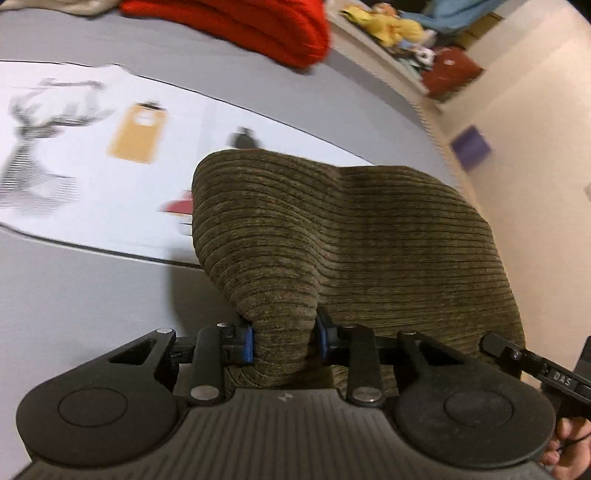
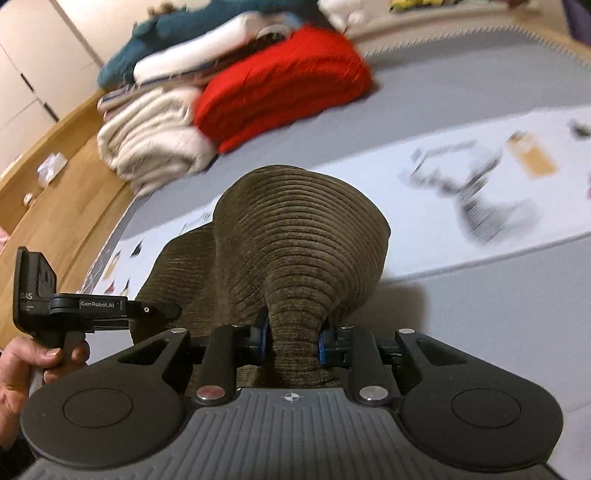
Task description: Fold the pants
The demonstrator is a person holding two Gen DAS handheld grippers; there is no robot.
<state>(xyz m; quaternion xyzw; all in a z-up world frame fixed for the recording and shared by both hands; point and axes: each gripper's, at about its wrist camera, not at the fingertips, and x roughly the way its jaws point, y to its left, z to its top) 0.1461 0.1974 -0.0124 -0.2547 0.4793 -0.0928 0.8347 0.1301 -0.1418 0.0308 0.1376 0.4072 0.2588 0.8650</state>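
Observation:
The pants [image 1: 351, 240] are olive-brown corduroy, lifted off the grey surface and draped between both grippers. My left gripper [image 1: 286, 339] is shut on a bunched edge of the pants; its blue pads [image 1: 248, 343] pinch the cloth. My right gripper [image 2: 291, 341] is shut on another bunched edge of the pants [image 2: 299, 240], which arch up in front of it. The other gripper's handle [image 2: 55, 306] and the hand holding it show at the left of the right wrist view. Where the cloth hangs below is hidden.
A grey surface [image 1: 92, 295] carries a white printed sheet [image 1: 92, 155]. A folded red garment [image 2: 284, 85], a cream one [image 2: 151, 147] and white and teal ones are stacked at the back. A wooden edge [image 2: 62, 192] and a cluttered shelf [image 1: 406, 33] border it.

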